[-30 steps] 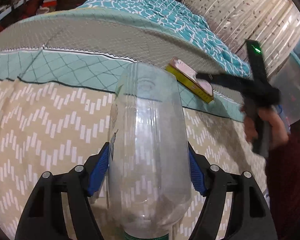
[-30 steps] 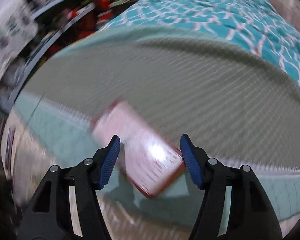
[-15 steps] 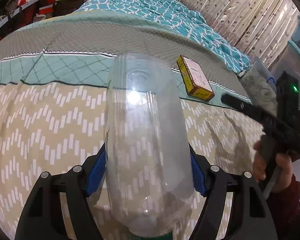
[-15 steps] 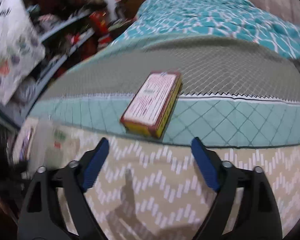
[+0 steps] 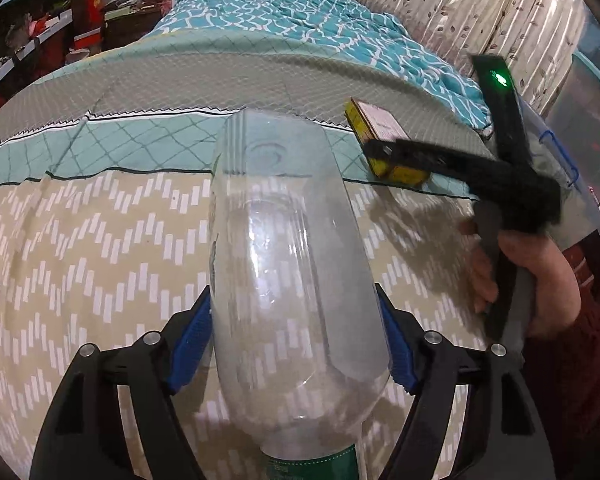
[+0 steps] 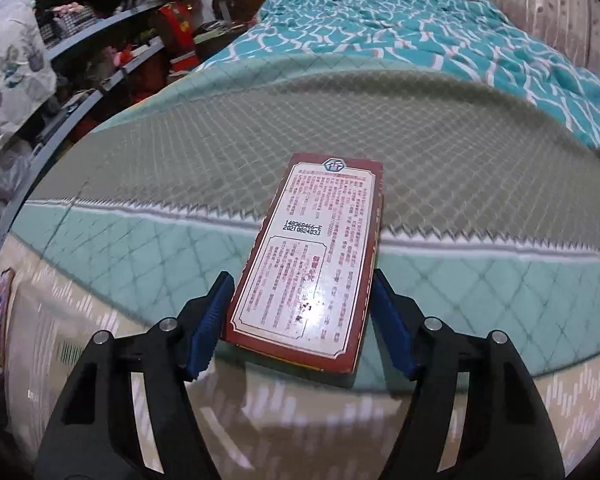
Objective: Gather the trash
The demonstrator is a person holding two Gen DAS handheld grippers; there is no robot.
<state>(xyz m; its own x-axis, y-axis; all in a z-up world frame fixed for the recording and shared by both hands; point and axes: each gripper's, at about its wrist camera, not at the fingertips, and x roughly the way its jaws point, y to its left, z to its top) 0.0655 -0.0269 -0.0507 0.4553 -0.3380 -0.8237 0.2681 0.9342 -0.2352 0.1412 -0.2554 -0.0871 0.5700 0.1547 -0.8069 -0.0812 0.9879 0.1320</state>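
The red printed carton [image 6: 312, 264] on the bed [image 6: 460, 152] is bracketed lengthwise, not yet clamped, by the part-open right gripper [image 6: 300, 320], while the clear plastic bottle [image 5: 296, 280] is gripped by the left gripper [image 5: 296, 344].

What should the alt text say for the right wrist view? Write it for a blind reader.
The right gripper straddles the near end of a red-bordered printed carton lying flat on a quilted bed, blue pads beside both long edges. A rumpled teal blanket lies beyond; cluttered shelves stand at left.
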